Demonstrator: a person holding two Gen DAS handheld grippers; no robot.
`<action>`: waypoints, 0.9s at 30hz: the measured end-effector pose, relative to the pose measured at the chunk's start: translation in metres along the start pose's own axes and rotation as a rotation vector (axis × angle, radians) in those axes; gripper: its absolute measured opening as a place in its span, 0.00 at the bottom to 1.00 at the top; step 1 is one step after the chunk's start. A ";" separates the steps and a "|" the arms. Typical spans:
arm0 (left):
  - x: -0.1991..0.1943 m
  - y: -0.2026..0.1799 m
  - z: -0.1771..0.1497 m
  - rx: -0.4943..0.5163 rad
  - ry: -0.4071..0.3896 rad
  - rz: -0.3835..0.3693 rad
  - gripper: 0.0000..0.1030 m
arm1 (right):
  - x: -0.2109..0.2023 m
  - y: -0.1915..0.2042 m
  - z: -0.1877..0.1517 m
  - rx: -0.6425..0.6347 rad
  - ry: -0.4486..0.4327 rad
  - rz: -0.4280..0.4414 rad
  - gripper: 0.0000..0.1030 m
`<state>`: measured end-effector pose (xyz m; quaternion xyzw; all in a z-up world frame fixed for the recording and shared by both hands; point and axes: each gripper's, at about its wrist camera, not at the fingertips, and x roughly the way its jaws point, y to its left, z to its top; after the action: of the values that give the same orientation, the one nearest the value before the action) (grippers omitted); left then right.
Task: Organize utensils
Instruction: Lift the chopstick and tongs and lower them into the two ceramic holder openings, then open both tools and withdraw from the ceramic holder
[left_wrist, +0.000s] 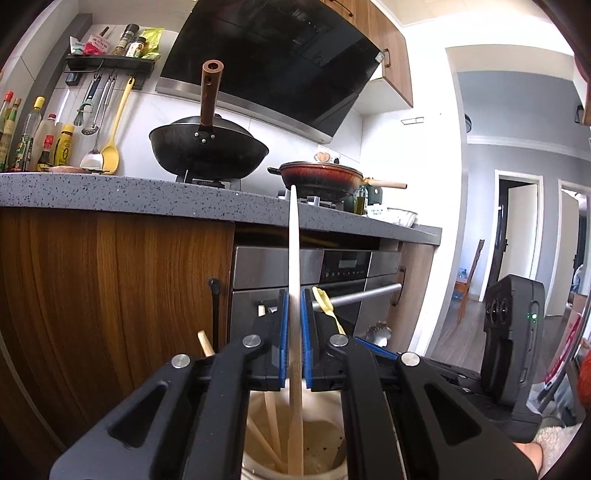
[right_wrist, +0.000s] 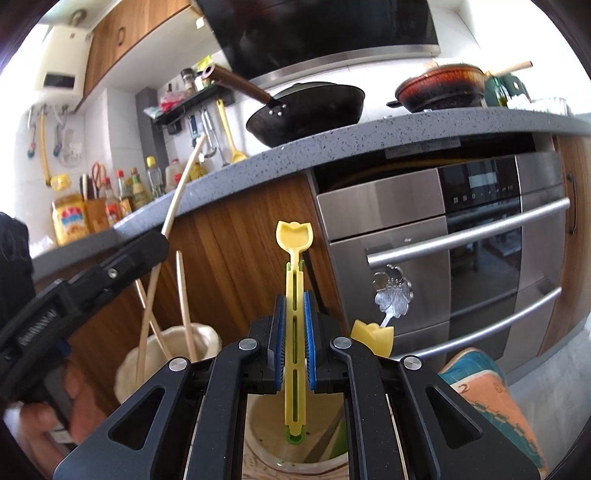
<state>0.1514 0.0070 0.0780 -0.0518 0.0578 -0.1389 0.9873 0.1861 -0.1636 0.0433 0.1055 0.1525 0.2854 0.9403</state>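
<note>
Left gripper (left_wrist: 294, 325): jaws clamped on a pale wooden chopstick (left_wrist: 294, 258), held upright, its lower end already inside the cream holder (left_wrist: 325, 435) among other sticks. Right gripper (right_wrist: 294, 332): jaws clamped on a yellow plastic utensil (right_wrist: 294, 291), slotted shank, tulip-shaped end up, its foot over a second cup (right_wrist: 266, 424). Both are best lowered straight and released only once seated. Wood smooth, slender; plastic rigid, ribbed. The cup's material is probably ceramic, though blurred. A silver embossed spoon (right_wrist: 392, 295) stands nearby.

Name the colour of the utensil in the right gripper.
Yellow utensil, clearest in the right wrist view.
</note>
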 end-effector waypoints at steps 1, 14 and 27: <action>-0.001 0.000 -0.001 0.000 0.004 0.003 0.06 | 0.001 0.002 -0.002 -0.023 0.001 -0.013 0.10; -0.018 0.007 -0.007 -0.012 0.090 0.030 0.06 | -0.021 0.006 -0.014 -0.088 0.021 -0.073 0.10; -0.042 0.012 -0.022 -0.023 0.194 0.082 0.06 | -0.042 0.001 -0.022 -0.075 0.066 -0.118 0.10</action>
<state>0.1119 0.0280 0.0586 -0.0469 0.1568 -0.1020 0.9812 0.1443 -0.1841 0.0327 0.0514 0.1787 0.2383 0.9532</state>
